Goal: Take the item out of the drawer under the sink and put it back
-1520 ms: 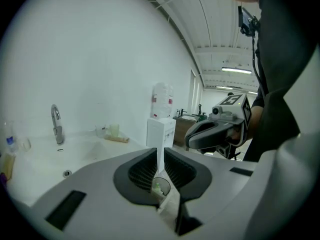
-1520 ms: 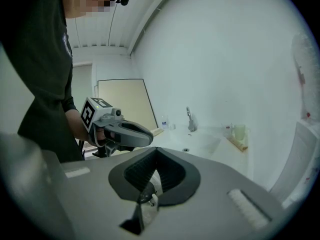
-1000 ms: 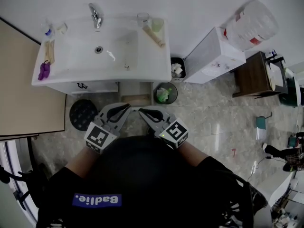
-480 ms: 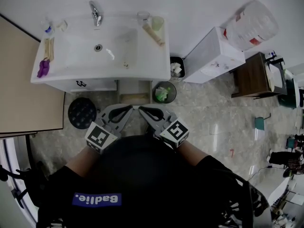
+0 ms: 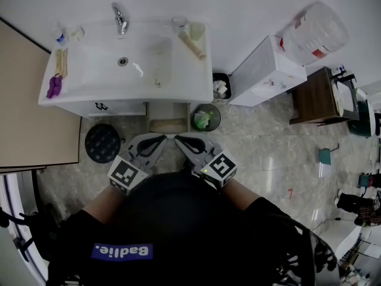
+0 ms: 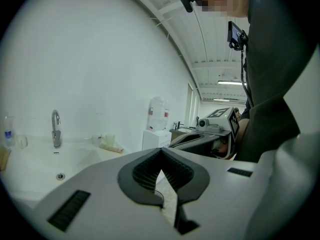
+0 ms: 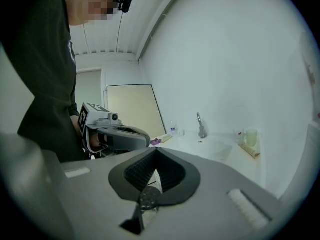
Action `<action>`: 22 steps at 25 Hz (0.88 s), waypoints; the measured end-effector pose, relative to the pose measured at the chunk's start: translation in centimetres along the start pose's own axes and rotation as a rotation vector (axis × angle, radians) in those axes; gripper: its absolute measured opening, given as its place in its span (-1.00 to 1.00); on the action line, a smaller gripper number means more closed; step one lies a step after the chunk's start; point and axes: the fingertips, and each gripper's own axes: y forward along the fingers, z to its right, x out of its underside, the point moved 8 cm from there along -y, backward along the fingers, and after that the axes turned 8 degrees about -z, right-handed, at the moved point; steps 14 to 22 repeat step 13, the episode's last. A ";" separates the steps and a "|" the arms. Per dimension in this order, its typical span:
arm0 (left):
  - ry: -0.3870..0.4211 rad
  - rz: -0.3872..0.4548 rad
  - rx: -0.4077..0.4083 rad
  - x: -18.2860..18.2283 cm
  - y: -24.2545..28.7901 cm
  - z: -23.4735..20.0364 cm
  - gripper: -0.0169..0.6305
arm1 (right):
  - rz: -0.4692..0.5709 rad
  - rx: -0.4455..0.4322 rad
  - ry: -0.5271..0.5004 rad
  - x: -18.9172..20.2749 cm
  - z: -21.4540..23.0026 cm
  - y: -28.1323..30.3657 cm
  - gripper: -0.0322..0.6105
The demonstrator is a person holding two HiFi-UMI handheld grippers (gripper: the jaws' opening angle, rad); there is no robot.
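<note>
Under the white sink [image 5: 178,88] a drawer [image 5: 169,113] stands pulled out, and a tan item [image 5: 169,124] lies in it. My left gripper [image 5: 162,137] [image 6: 161,153] and right gripper [image 5: 177,139] [image 7: 156,153] hover side by side just in front of the drawer, close to my chest. Their tips nearly meet and point toward the sink. Both are shut, with nothing between the pads. Each gripper view shows the other gripper from the side, with the basin and faucet [image 6: 56,128] [image 7: 201,126] behind.
A black round stool [image 5: 102,142] stands left of the drawer, and a bin with green contents [image 5: 206,117] right of it. A second bin [image 5: 222,87], a white cabinet [image 5: 265,70] and a water jug [image 5: 314,31] stand further right. A beige door [image 5: 36,112] stands left. Cups [image 5: 196,30] and toiletries sit on the sink.
The left jaws have drawn fully together. Both grippers stay in about the same spot before the drawer, and the head view has shifted only slightly.
</note>
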 end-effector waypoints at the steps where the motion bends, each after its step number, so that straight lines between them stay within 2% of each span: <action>1: 0.001 -0.001 0.000 0.0 0.0 0.0 -0.93 | 0.002 0.001 0.002 0.0 0.0 0.0 -0.89; 22: 0.019 -0.021 0.013 -0.1 -0.4 0.4 -0.93 | 0.000 0.005 0.006 0.1 -0.5 0.1 -0.89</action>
